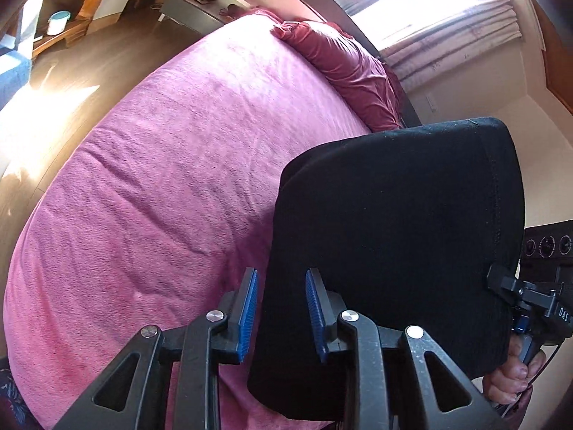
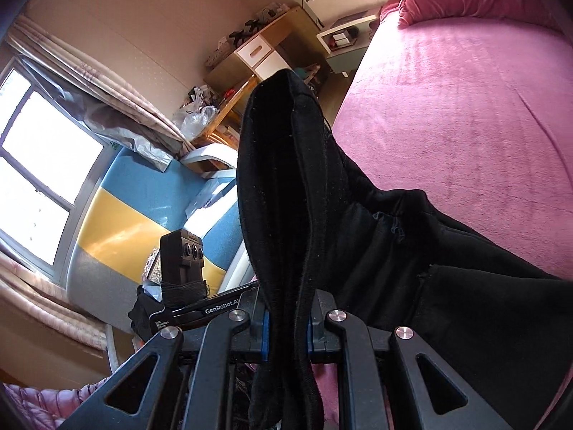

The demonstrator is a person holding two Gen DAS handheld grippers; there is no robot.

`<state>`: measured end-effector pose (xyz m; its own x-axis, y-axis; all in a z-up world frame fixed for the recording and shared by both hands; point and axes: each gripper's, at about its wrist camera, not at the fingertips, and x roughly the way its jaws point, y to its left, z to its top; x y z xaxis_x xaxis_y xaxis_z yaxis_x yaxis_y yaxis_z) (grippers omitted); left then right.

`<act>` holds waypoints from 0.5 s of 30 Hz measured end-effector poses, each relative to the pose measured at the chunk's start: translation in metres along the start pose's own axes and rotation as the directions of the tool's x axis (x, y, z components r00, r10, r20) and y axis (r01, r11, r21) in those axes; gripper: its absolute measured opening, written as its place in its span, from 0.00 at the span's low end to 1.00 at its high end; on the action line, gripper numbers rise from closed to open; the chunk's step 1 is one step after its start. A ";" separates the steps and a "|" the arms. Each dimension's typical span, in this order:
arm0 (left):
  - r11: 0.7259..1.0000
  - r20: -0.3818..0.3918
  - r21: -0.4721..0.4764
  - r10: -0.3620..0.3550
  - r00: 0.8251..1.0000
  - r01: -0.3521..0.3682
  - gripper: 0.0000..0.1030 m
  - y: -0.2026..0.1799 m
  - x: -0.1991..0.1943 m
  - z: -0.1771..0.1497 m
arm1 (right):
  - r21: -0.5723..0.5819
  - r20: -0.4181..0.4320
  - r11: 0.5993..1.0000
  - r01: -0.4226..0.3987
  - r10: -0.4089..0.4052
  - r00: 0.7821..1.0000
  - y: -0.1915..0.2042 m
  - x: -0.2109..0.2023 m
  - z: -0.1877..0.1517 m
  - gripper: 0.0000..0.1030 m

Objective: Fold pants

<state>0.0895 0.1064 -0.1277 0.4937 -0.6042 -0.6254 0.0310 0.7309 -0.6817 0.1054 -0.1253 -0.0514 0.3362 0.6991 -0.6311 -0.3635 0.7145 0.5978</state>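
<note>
the right gripper (image 2: 285,337) pinches a bunched edge of the black knit pants (image 1: 394,215) held up over the pink fleece bed cover (image 1: 161,179), while the left gripper (image 1: 281,315) stands spread with no hold, so the thick cloth could slide from that lone grip or sag into a crooked fold.

You have two grippers, the left gripper (image 1: 281,317) spread apart beside the cloth and the right gripper (image 2: 286,333) clamped on it, one pair of black pants (image 1: 394,233), one pink bed (image 1: 172,179) ahead and one dark red pillow (image 1: 343,71) beyond.
</note>
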 end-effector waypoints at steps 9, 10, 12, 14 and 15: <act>0.995 -0.053 0.102 0.000 0.999 0.005 0.27 -0.041 0.022 -0.005 | 0.098 0.116 0.994 0.042 -0.053 0.992 -0.041 -0.059 -0.018 0.13; 0.993 -0.060 0.116 0.001 0.998 0.006 0.27 -0.046 0.024 -0.006 | 0.119 0.126 0.992 0.046 -0.061 0.990 -0.048 -0.063 -0.021 0.13; 0.990 -0.078 0.144 -0.002 0.997 0.013 0.27 -0.055 0.031 -0.010 | 0.165 0.147 0.984 0.062 -0.087 0.985 -0.065 -0.075 -0.030 0.13; 0.985 -0.097 0.173 0.000 0.995 0.017 0.27 -0.064 0.037 -0.015 | 0.208 0.160 0.975 0.075 -0.109 0.981 -0.082 -0.085 -0.040 0.13; 0.982 -0.108 0.188 0.002 0.994 0.019 0.27 -0.068 0.040 -0.018 | 0.228 0.164 0.970 0.084 -0.123 0.979 -0.089 -0.089 -0.045 0.13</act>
<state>0.0917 0.0269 -0.1131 0.3974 -0.6335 -0.6639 0.2027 0.7662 -0.6098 0.0693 -0.2526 -0.0709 0.5166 0.6010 -0.6099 -0.1267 0.7581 0.6397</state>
